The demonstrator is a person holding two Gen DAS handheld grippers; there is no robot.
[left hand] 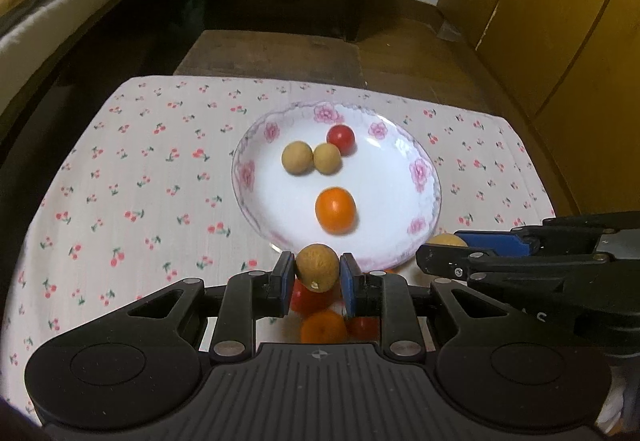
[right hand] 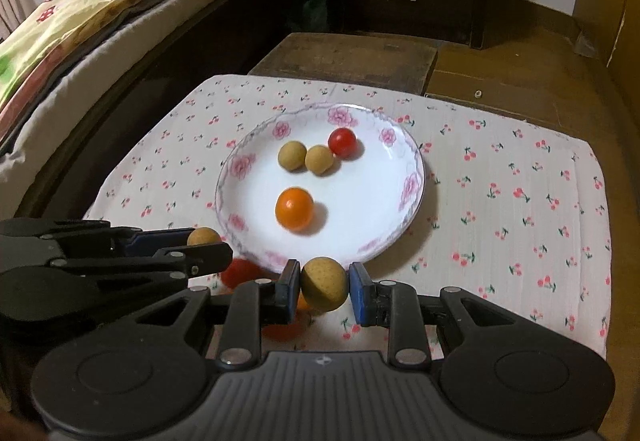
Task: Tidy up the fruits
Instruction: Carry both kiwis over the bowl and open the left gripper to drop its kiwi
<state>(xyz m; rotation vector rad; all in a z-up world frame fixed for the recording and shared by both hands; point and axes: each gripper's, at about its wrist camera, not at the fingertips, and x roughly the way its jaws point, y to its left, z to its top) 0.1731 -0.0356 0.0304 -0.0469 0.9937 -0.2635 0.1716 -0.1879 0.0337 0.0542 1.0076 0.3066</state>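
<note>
The left gripper (left hand: 317,273) pinches a tan longan (left hand: 317,267) between its blue pads, held just before the near rim of the plate (left hand: 400,197). The right gripper (right hand: 325,287) likewise squeezes a second tan longan (right hand: 324,283) at the plate's near edge, just right of the left one. Beneath the grippers, on the cherry-print cloth (left hand: 132,177), lie red tomatoes (left hand: 308,299) and an orange tomato (left hand: 323,327). Inside the floral plate sit an orange tomato (left hand: 335,209) near its middle, two longans (left hand: 297,157) touching each other farther back, and a red tomato (left hand: 341,139) against the right longan.
</note>
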